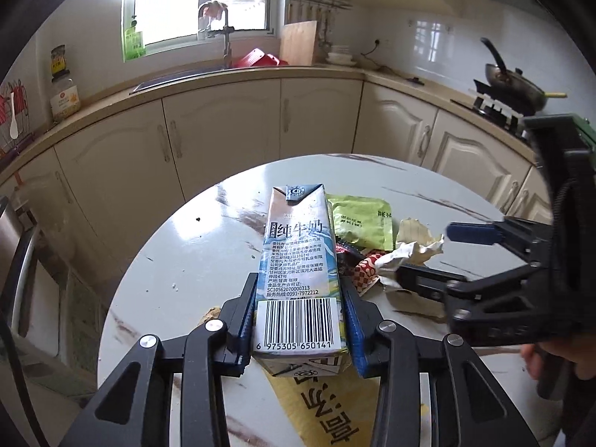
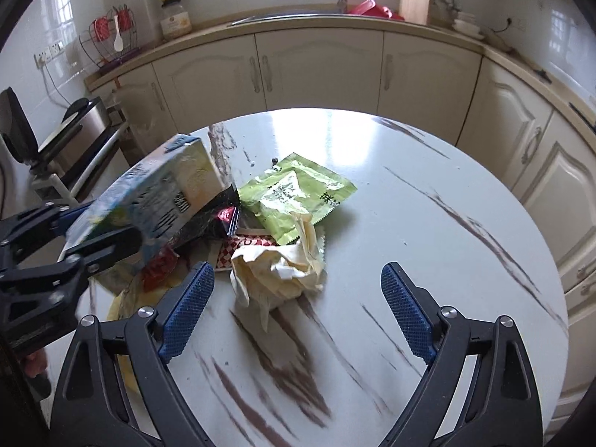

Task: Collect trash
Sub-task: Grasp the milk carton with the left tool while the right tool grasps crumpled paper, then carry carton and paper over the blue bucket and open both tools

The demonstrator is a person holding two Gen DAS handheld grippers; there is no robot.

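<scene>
My left gripper [image 1: 299, 277] is shut on a milk carton [image 1: 298, 260], with a blue pad pressed against each side near the barcode end. The carton is lifted at a tilt above a yellow bag [image 1: 324, 402]. In the right wrist view the carton [image 2: 164, 186] and left gripper [image 2: 111, 223] sit at the left. My right gripper [image 2: 296, 268] stands open around a crumpled cream paper [image 2: 275, 272] without touching it. A green wrapper [image 2: 294, 197], a red checked wrapper [image 2: 246, 246] and a black packet [image 2: 219, 212] lie beside the paper. The right gripper [image 1: 424, 253] also shows in the left wrist view.
The trash lies on a round white marble table [image 2: 409, 205]. Cream cabinets [image 2: 320, 70] with a sink counter curve behind it. A wok [image 1: 517, 85] sits on the stove at right. A metal appliance and a dark chair [image 2: 22, 141] stand at left.
</scene>
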